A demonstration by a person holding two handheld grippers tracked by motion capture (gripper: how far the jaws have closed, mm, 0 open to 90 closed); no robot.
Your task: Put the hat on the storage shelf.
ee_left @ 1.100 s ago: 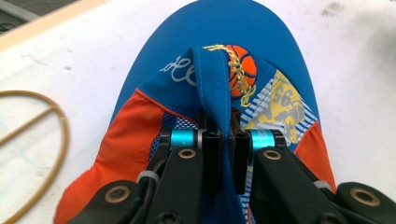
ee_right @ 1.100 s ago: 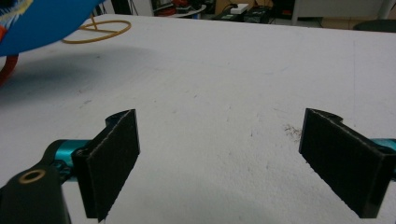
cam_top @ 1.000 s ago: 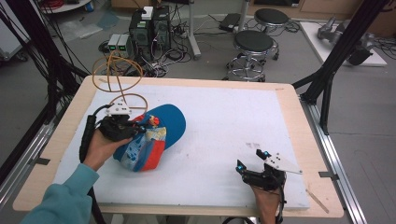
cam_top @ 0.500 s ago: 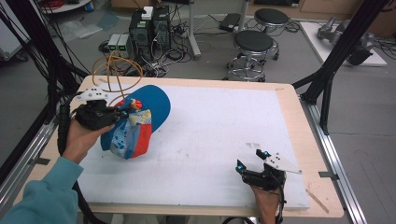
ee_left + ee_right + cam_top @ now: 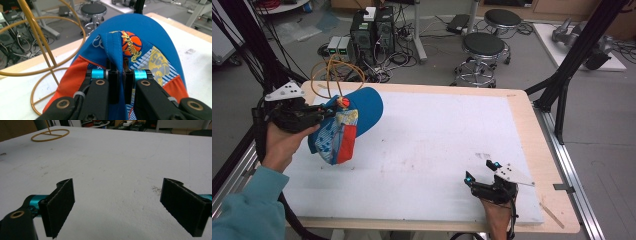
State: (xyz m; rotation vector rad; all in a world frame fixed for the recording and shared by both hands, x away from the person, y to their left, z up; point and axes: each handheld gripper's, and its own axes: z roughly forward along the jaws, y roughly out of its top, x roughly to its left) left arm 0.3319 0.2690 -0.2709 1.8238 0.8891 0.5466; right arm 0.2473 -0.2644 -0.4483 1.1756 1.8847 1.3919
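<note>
A blue cap (image 5: 362, 107) with orange panels and a basketball patch hangs off the table at the left, brim pointing right. My left gripper (image 5: 329, 112) is shut on it. In the left gripper view the jaws pinch a fold of the cap (image 5: 145, 32) fabric just below the patch, with my left gripper (image 5: 119, 75) nearly closed around it. A yellow wire stand (image 5: 333, 75) rises just behind the cap at the back left corner; its rings (image 5: 32, 42) loom close on the left. My right gripper (image 5: 480, 171) rests open at the front right; between its pads (image 5: 61, 202) lies bare mat.
The white mat (image 5: 437, 140) covers the wooden table (image 5: 532, 130). The yellow stand's base ring (image 5: 50, 132) lies far across the mat from the right gripper. Stools (image 5: 482, 47) and computer boxes (image 5: 372, 27) stand on the floor beyond the far edge.
My left hand has lifted the cap off the mat and carried it left and back toward the yellow stand. The right gripper has stayed where it was.
</note>
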